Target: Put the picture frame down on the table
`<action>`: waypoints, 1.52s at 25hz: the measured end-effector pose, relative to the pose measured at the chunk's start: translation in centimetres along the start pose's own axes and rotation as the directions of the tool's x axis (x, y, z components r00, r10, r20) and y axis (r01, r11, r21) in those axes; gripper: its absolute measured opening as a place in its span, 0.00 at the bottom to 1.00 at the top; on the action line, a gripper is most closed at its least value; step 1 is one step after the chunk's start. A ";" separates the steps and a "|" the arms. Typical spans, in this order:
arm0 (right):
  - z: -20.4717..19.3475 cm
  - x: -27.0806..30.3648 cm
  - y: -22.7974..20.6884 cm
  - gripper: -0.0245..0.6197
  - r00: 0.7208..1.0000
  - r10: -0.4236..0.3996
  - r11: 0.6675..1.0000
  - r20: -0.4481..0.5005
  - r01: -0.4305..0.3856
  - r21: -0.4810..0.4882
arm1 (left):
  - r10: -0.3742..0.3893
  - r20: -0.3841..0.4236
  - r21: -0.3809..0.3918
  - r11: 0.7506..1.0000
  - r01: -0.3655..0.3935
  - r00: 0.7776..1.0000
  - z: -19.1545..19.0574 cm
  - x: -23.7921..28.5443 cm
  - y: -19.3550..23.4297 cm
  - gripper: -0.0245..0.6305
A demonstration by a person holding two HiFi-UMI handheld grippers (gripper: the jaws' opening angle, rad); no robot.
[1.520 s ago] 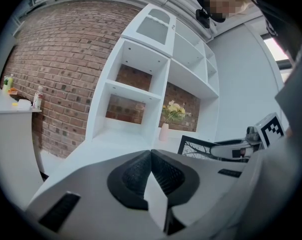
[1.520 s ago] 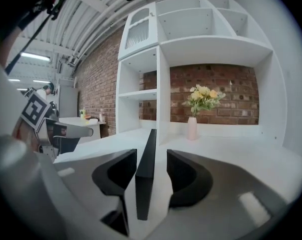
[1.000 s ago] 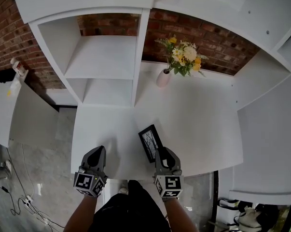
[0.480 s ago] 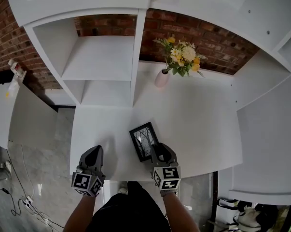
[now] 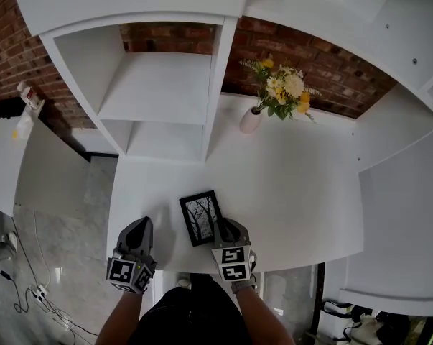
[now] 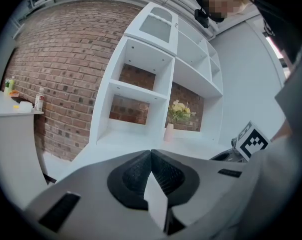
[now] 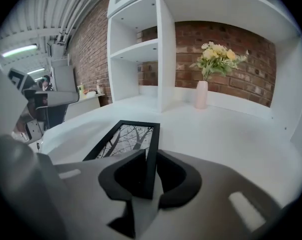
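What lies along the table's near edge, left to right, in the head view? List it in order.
left gripper → picture frame → right gripper, whose jaws have just been closing, with the frame's right edge between them.

White table [image 5: 302, 185] bears a picture frame [image 5: 200, 217] near its front edge — a flower vase [image 5: 250, 120] farther back

A pale pink vase [image 5: 250, 120] of yellow and white flowers [image 5: 286, 92] stands upright before the brick wall [image 5: 331, 67], just right of the open white shelf unit [image 5: 162, 92]; cables [image 5: 38, 295] trail across the grey floor [image 5: 80, 214]
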State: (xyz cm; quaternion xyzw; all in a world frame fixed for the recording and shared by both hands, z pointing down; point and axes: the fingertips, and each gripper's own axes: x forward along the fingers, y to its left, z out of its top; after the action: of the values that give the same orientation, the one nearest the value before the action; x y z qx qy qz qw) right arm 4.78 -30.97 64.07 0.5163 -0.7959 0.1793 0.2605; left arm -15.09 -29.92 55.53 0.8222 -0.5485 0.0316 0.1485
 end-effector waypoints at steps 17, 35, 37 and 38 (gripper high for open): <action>3.0 -2.7 -0.5 0.18 0.984 -0.008 1.000 0.176 0.013 -0.027 | 0.007 -0.006 0.027 1.000 -0.007 1.000 0.1 -1.0 0.2 0.03; 7.2 -11.2 -2.3 0.04 0.914 -0.047 0.999 0.403 0.044 0.016 | -0.062 0.078 0.056 0.997 0.058 0.995 3.7 -2.7 -1.8 0.03; 7.4 -12.1 -2.4 0.04 0.908 -0.053 0.999 0.416 0.046 0.026 | -0.067 0.080 0.054 0.997 0.063 0.995 3.7 -3.2 -1.8 0.03; 7.6 -12.5 -2.4 0.04 0.905 -0.056 0.998 0.422 0.048 0.029 | -0.067 0.082 0.051 0.997 0.063 0.994 3.8 -3.4 -1.9 0.03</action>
State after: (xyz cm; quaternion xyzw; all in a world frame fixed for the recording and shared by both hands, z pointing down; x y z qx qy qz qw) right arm 9.41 -27.06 50.60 0.5661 -0.8178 0.0635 0.0822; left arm -15.15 -27.29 50.77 0.8436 -0.5263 0.0057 0.1066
